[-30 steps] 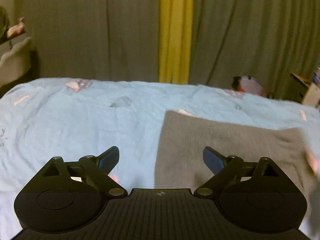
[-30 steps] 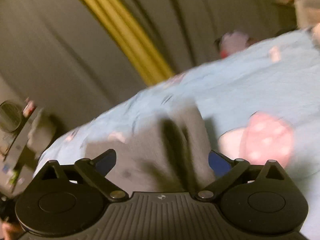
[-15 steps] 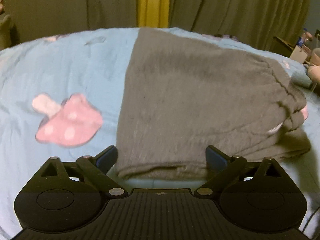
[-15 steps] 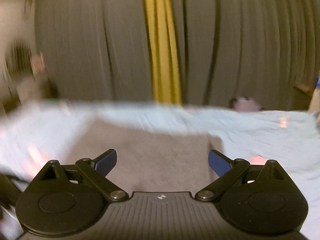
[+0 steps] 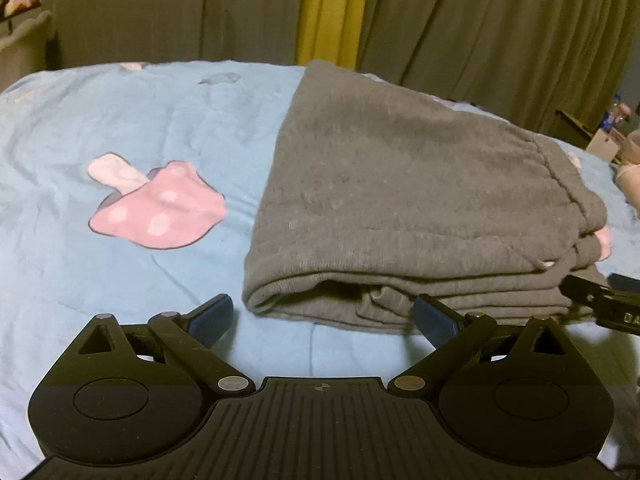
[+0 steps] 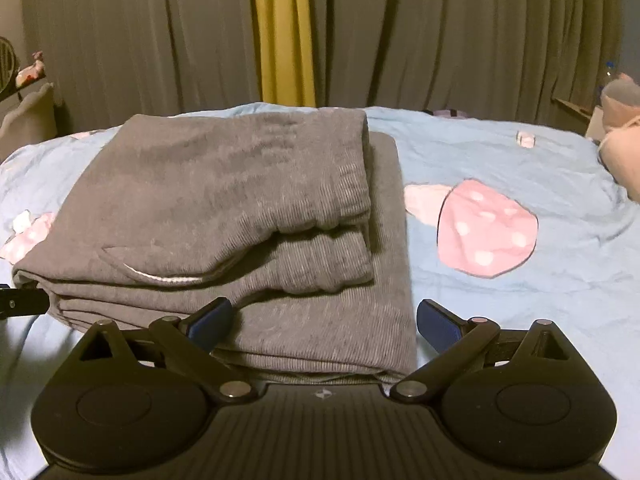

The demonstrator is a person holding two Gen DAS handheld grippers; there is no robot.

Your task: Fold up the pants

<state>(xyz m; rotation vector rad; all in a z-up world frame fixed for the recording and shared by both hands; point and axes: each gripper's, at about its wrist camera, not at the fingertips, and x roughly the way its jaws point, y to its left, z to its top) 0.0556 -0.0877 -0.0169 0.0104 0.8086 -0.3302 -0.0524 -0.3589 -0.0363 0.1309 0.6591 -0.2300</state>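
Note:
Grey pants (image 5: 408, 200) lie folded in a thick stack on the light blue bed; they also show in the right wrist view (image 6: 224, 216), with the waistband folded over on top. My left gripper (image 5: 324, 314) is open and empty, low over the bed just in front of the stack's near left corner. My right gripper (image 6: 324, 318) is open and empty, its fingers on either side of the stack's near right corner. A part of the right gripper (image 5: 600, 300) shows at the right edge of the left wrist view.
The bed cover (image 5: 120, 120) carries pink mushroom prints (image 5: 160, 208) beside the pants. Dark curtains with a yellow strip (image 6: 284, 40) hang behind the bed. Cluttered furniture (image 5: 600, 136) stands at the far right, a chair (image 6: 28, 120) at the left.
Both grippers have swung down and settled at the near edge of the folded pants. The views were blurred and aimed at the curtains before; now they are steady and close to the stack.

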